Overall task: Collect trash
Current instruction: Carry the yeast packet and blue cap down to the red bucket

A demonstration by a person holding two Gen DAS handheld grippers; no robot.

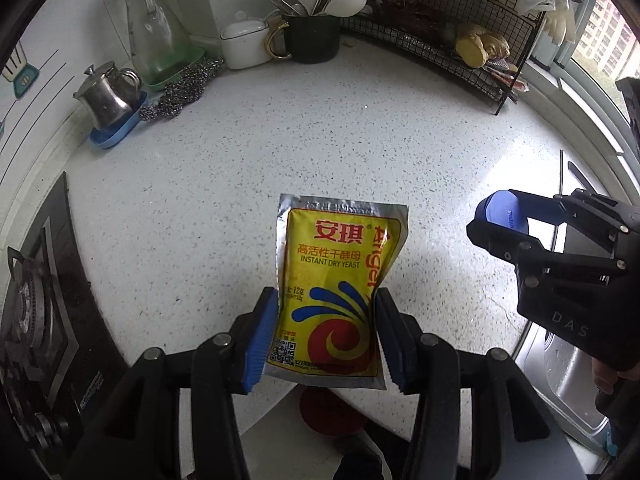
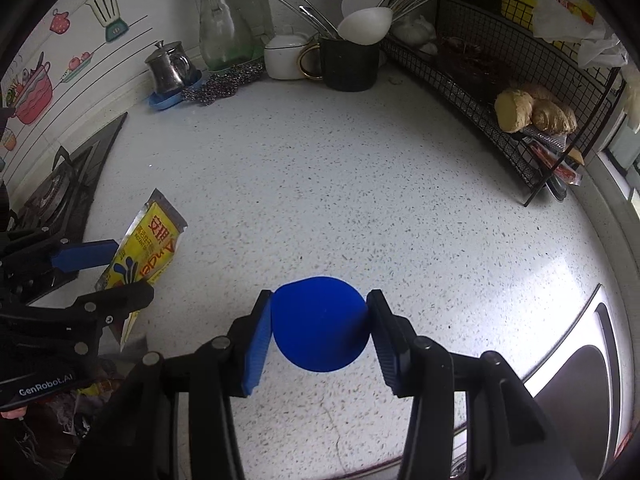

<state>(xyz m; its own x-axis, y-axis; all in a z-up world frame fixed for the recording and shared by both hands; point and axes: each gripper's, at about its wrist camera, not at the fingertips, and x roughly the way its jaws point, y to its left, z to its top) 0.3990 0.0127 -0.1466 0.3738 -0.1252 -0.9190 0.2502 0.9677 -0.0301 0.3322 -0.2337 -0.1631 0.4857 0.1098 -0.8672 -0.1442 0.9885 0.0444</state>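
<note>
My left gripper (image 1: pixel 326 332) is shut on a yellow instant dry yeast packet (image 1: pixel 336 280) and holds it upright above the front edge of the white speckled counter (image 1: pixel 320 140). The packet also shows in the right wrist view (image 2: pixel 148 252), at the far left, between the left gripper's fingers (image 2: pixel 86 258). My right gripper (image 2: pixel 318 332) is shut on a round blue cap (image 2: pixel 320 324) and holds it above the counter. In the left wrist view the right gripper (image 1: pixel 496 220) is at the right with the blue cap (image 1: pixel 506 212) in it.
A gas stove (image 1: pixel 36 300) lies at the left, a steel sink (image 1: pixel 568 376) at the right. At the back stand a steel pot (image 1: pixel 108 96), a glass bottle (image 1: pixel 150 28), a white jar (image 1: pixel 244 42), a utensil mug (image 1: pixel 312 36) and a wire rack (image 1: pixel 448 32) with ginger. Something red (image 1: pixel 328 408) sits below the counter edge.
</note>
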